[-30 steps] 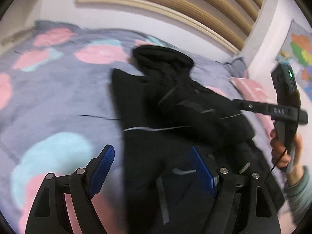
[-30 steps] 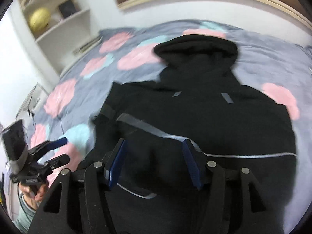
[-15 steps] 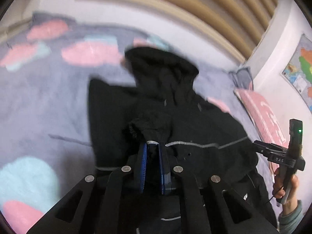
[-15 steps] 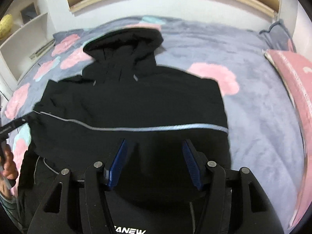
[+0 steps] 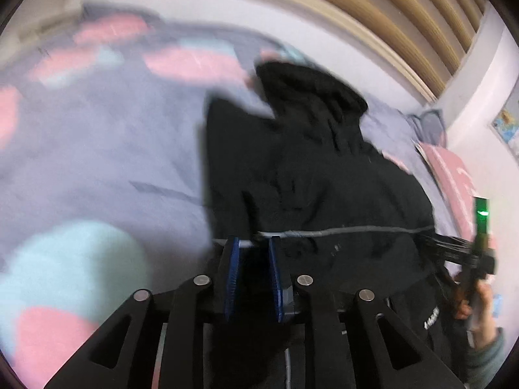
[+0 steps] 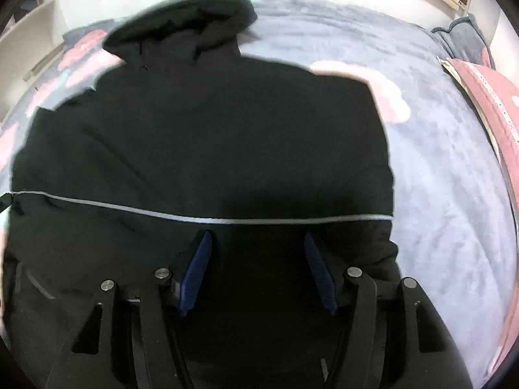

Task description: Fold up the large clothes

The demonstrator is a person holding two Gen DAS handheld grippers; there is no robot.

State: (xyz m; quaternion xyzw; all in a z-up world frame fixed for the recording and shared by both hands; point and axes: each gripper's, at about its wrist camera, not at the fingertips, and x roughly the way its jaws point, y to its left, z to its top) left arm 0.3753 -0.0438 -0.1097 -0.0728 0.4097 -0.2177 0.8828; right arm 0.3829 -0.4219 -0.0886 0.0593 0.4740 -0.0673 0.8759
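On the bed [image 6: 438, 168], covered by a grey blanket with pink and pale blue patches, a black hooded jacket [image 6: 211, 136] is spread flat, its hood [image 6: 185, 22] toward the headboard and a thin reflective stripe [image 6: 227, 220] running across the body.

The left tongs [image 5: 253, 243] have just been opening slightly from a full close; a narrow gap is seen between the blue pads, and dark cloth at the jacket's left edge, by the stripe, appears to sit in it, though whether it is pressed cannot be told. The right tongs [image 6: 258, 236] are held open above the lower middle of the jacket, nothing gripped.

The step in hand is judged to be the first fold, with the left side taken up. A matching hold on the lower right edge would be called for next.

Bare bed is left on both sides of the jacket; a pink pillow [image 6: 486, 103] lies at the right margin.
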